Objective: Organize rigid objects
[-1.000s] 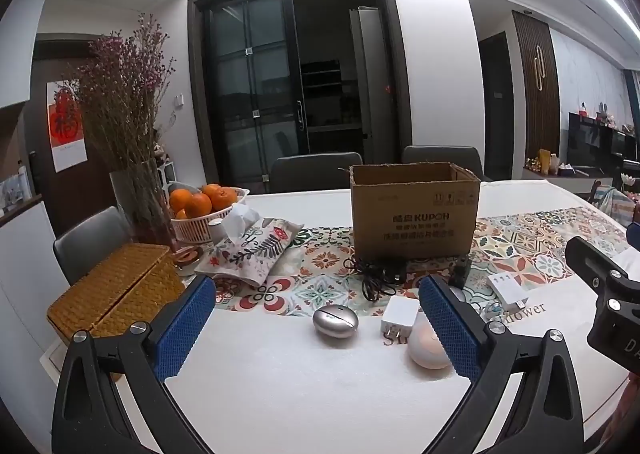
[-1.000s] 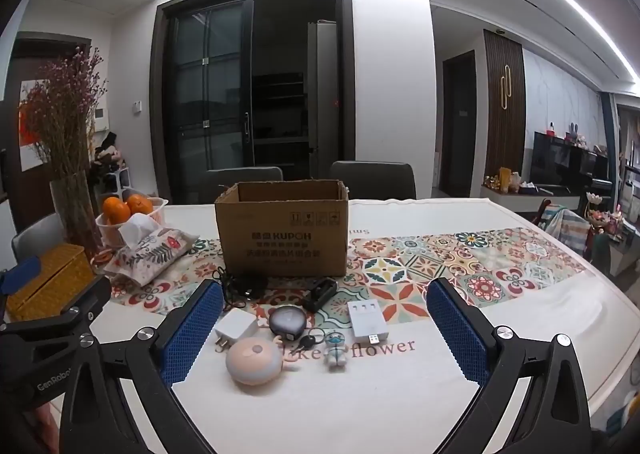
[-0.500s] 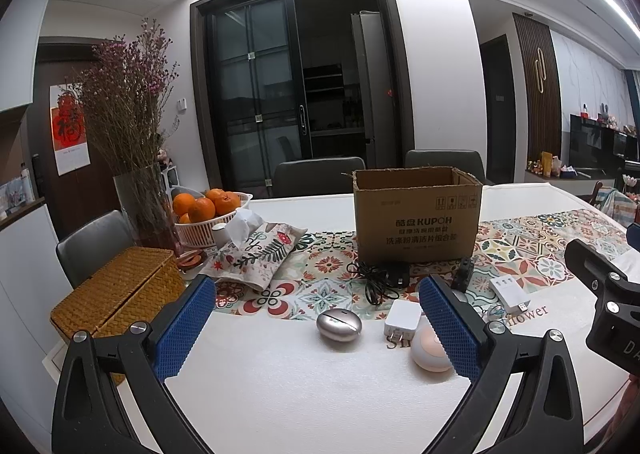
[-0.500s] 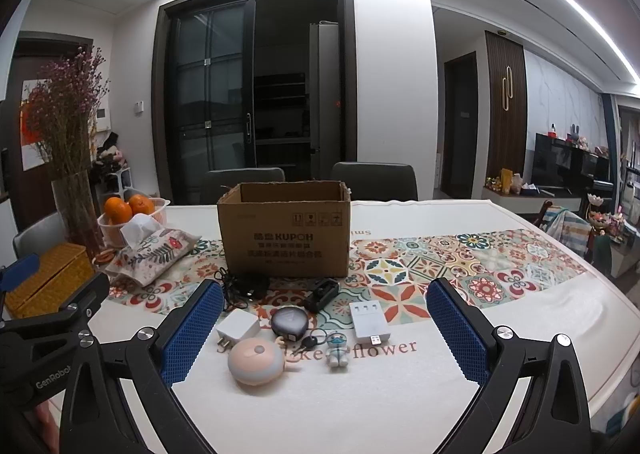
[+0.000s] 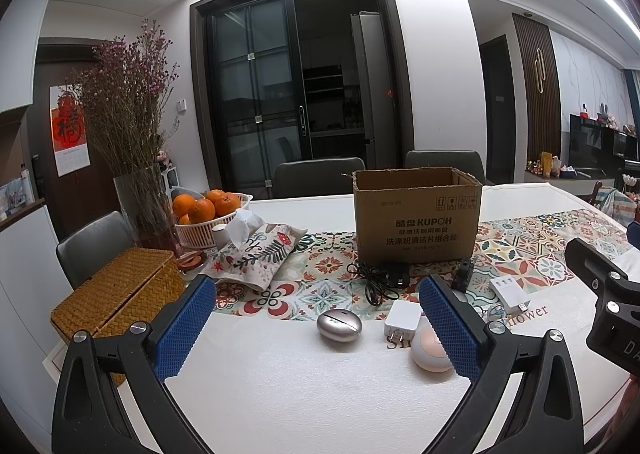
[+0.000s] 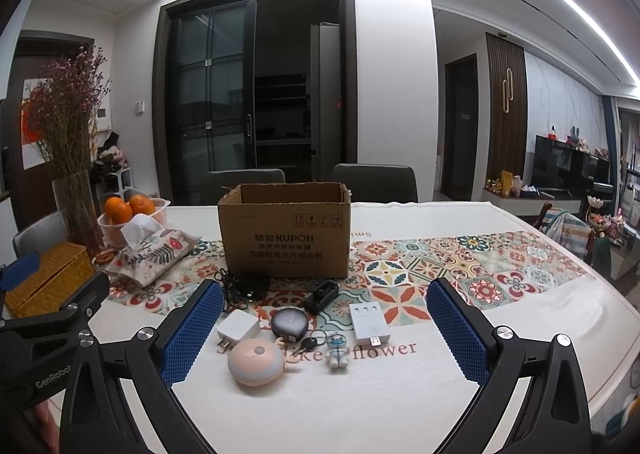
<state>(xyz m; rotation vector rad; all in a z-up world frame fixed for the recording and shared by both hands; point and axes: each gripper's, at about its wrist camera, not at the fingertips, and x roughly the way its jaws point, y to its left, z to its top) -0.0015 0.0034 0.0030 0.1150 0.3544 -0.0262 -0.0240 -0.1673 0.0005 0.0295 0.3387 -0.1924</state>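
Observation:
An open cardboard box point(image 5: 416, 214) point(image 6: 285, 230) stands on the patterned table runner. In front of it lie a black cable bundle point(image 6: 244, 286), a black charger point(image 6: 322, 292), a white plug point(image 6: 237, 327), a white USB hub point(image 6: 369, 323), a dark round gadget point(image 6: 289, 323), a pink round device point(image 6: 256, 361) and keys with a small figurine point(image 6: 338, 350). A silver oval case point(image 5: 339, 327) lies apart to their left. My left gripper point(image 5: 316, 294) hovers open in front of the silver case. My right gripper point(image 6: 325, 294) hovers open in front of the cluster. Neither holds anything.
At the table's left are a wicker box point(image 5: 116, 294), a basket of oranges point(image 5: 208, 214), a glass vase of dried flowers point(image 5: 148, 210) and a floral tissue pouch point(image 5: 256, 254). Grey chairs point(image 6: 372, 182) stand behind the table. The table's rounded edge point(image 6: 616, 318) curves at right.
The left wrist view has shifted slightly, so the objects sit a little lower in it. The right wrist view is almost unchanged. Both grippers stay open and empty.

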